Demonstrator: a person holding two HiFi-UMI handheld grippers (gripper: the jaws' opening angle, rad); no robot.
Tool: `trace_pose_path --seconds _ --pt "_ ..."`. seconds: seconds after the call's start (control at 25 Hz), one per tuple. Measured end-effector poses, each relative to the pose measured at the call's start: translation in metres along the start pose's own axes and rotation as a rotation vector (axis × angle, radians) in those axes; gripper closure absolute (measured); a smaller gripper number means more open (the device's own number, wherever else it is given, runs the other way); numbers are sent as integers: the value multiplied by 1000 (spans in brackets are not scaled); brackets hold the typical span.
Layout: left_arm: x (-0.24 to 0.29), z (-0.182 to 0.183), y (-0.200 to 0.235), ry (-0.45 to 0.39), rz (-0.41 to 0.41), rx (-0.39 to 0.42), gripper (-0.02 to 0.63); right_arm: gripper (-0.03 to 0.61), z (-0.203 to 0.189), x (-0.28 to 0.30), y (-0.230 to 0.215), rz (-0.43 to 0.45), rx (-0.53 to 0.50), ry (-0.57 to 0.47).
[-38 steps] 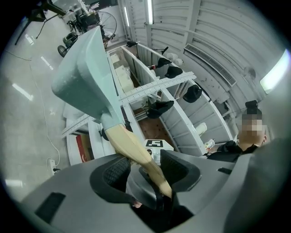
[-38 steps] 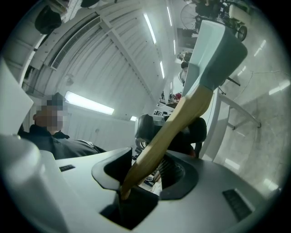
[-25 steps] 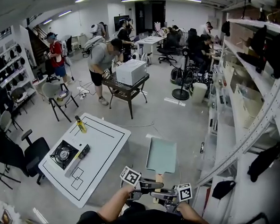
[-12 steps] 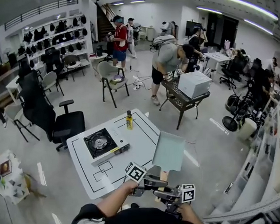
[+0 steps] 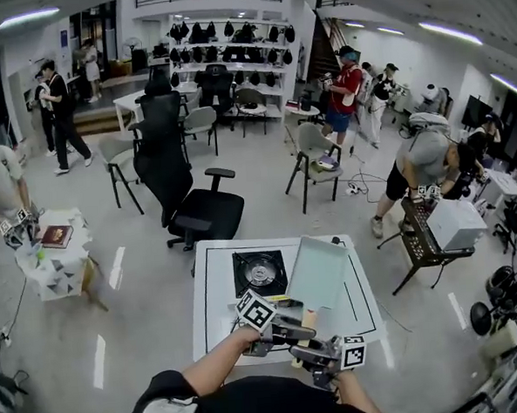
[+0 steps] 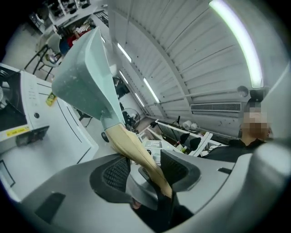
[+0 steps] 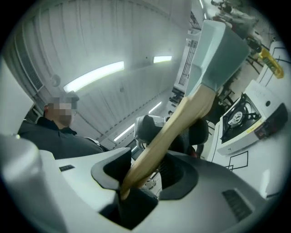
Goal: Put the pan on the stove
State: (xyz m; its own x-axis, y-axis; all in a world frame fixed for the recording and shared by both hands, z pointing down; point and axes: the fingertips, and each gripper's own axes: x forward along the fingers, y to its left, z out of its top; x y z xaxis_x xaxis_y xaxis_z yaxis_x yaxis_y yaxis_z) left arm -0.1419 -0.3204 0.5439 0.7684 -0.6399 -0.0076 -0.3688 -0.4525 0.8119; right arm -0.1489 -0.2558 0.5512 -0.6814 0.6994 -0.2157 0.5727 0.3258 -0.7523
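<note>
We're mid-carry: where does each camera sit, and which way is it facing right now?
Head view: on the person's head, steeply down onto the table, stove and pan; both forearms, left gripper and right gripper show.
Left gripper view: rides the left gripper, looks along its jaws, closed on the pan's handle; torso at right.
Right gripper view: rides the right gripper, along its jaws, which have just been opening slightly, handle between them; torso at left.
Shared: both gripper views show pan, handle and stove.
</note>
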Motion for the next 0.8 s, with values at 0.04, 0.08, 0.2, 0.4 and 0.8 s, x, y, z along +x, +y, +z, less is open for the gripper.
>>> trace_pose_path --seconds 0.04,0.08,0.2,0.4,0.8 --pt "-11 7 6 -29 14 1 402 391 5 8 -8 15 6 25" --pt "-22 14 12 -57 26 4 402 390 10 16 -15 32 11 48" --pt "-46 30 26 -124 58 11 402 390 21 33 -33 69 19 106" --pt "-75 42 54 -203 114 -11 402 387 27 51 -62 110 55 172" --pt "-106 41 123 -348 197 -107 402 387 14 57 -126 188 190 317"
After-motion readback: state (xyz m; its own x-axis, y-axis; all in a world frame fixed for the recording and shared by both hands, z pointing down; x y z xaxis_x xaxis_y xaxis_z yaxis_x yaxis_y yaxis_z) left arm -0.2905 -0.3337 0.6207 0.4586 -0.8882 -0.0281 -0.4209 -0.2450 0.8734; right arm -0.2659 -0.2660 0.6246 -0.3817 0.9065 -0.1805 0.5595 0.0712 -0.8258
